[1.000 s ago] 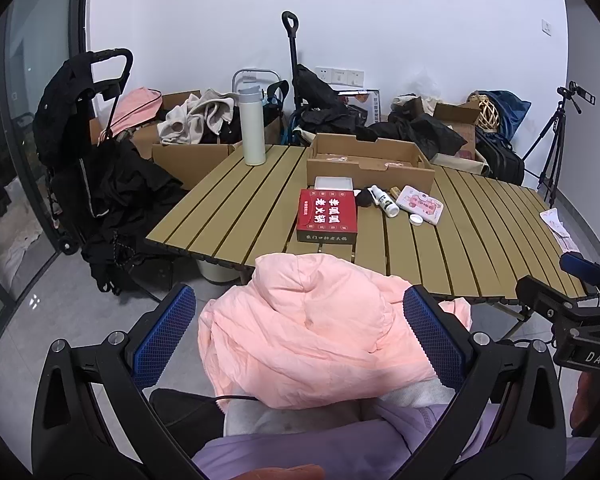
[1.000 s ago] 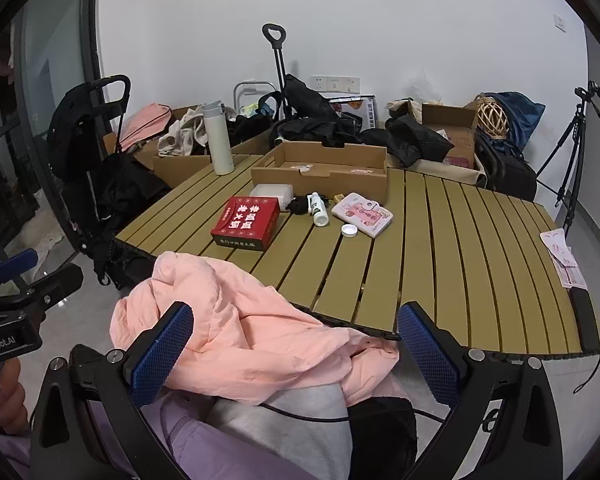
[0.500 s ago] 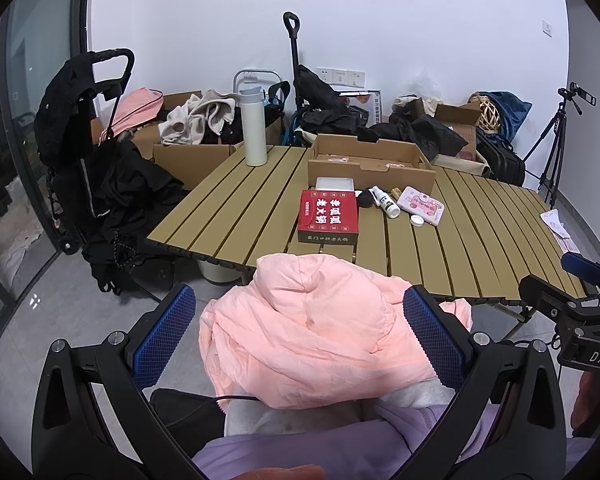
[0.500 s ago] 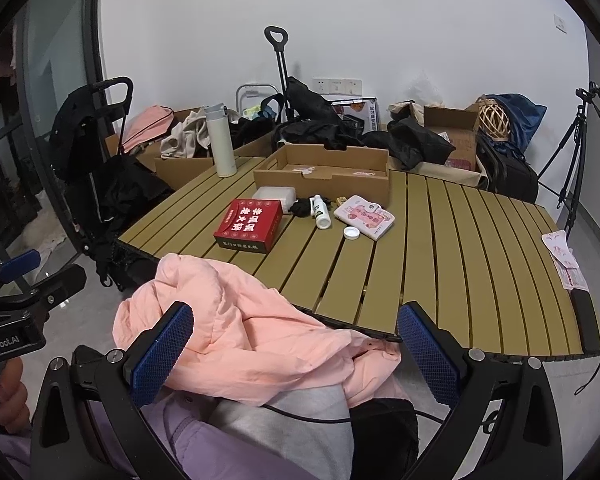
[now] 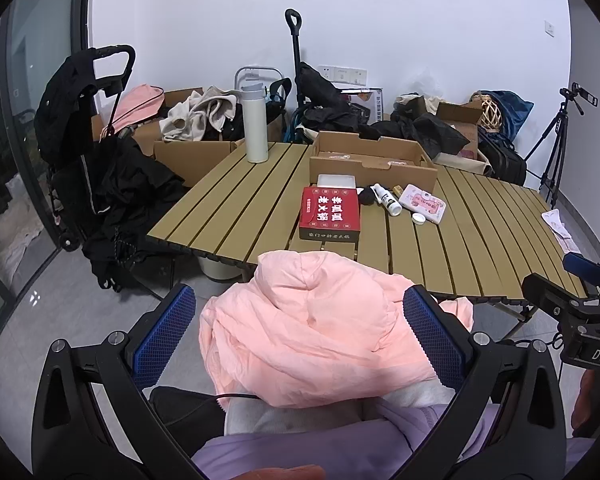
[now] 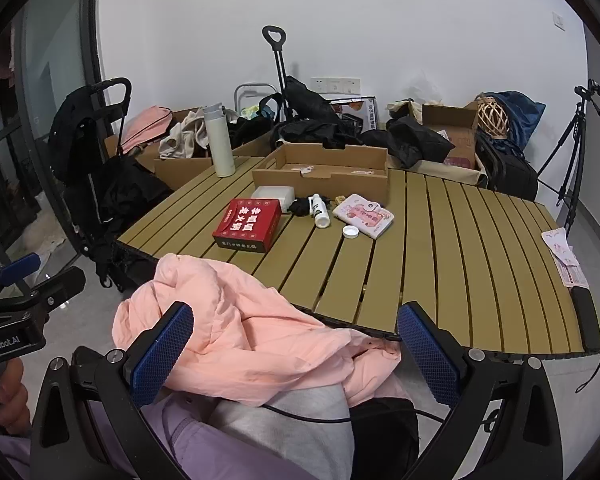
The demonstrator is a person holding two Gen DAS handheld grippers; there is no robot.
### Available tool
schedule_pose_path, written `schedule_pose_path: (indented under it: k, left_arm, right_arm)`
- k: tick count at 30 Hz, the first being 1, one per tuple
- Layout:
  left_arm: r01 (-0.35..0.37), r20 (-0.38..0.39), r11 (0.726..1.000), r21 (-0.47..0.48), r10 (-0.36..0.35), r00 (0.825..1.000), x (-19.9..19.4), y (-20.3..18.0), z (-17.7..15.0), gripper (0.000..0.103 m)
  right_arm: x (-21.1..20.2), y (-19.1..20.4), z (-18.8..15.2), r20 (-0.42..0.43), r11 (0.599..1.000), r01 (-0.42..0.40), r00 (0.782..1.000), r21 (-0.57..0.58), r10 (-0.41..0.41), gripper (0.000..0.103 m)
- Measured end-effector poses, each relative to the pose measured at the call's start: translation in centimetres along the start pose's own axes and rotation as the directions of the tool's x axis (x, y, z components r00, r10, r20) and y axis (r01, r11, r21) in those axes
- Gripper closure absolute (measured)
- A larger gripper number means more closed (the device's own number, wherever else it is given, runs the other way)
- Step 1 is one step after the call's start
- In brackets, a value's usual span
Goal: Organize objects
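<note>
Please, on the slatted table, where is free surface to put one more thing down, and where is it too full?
Bare slats lie on the table right of the pink pouch, up to the papers, and left of the red box, below the white bottle. It is crowded before the cardboard tray.

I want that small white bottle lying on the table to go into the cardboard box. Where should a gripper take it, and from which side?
Grip the white bottle across its round body at mid-length, coming from above. It lies flat on the slatted table, so fingers should straddle its long axis, clear of the black bundle beside its neck.
</note>
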State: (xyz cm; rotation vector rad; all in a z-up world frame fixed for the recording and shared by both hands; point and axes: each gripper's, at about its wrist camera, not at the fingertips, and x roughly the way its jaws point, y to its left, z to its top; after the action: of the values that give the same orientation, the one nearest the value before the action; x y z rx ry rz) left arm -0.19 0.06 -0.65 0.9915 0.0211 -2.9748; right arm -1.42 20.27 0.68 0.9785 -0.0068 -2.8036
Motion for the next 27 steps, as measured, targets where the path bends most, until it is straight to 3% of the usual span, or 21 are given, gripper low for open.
schedule_pose_path:
  k: [14, 17, 19, 22, 24, 27]
  left_arm:
    - [-0.029, -0.038, 1.0, -0.007, 0.029, 0.999, 1.6, 0.6, -0.7, 0.0]
    - [-0.055, -0.083, 0.998, -0.027, 0.052, 0.995, 3.7, 1.4, -1.1, 0.0]
    - [-0.046, -0.124, 0.998, -0.035, 0.041, 0.991, 5.6, 1.7, -1.6, 0.0]
    - [-0.026, -0.211, 0.999, -0.035, 0.018, 0.977, 8.1, 1.7, -2.6, 0.0]
    - [-0.036, -0.233, 0.998, -0.049, 0.023, 0.972, 9.1, 1.8, -3.4, 0.0]
    - [-0.023, -0.208, 0.998, -0.05, 0.012, 0.978, 9.3, 1.6, -3.9, 0.0]
  right_arm:
    - [0.4, -0.1, -0.4, -0.001, 1.0, -0.004, 1.0, 0.004, 0.004, 0.0]
    - [1.1, -0.1, -1.2, 0.045, 1.0, 0.029, 0.999, -0.013, -0.028, 0.0]
    - [1.7, 0.4, -1.8, 0.1, 0.995, 0.094, 0.991, -0.036, -0.09, 0.0]
    - [2.7, 0.6, -2.2, 0.148, 0.994, 0.108, 0.984, -0.028, -0.103, 0.0]
    - [3.9, 0.5, -2.9, 0.123, 0.994, 0.108, 0.986, 0.01, -0.109, 0.0]
    - [5.3, 1.1, -4.5, 0.057, 0.998, 0.056, 0.997, 0.02, -0.057, 0.0]
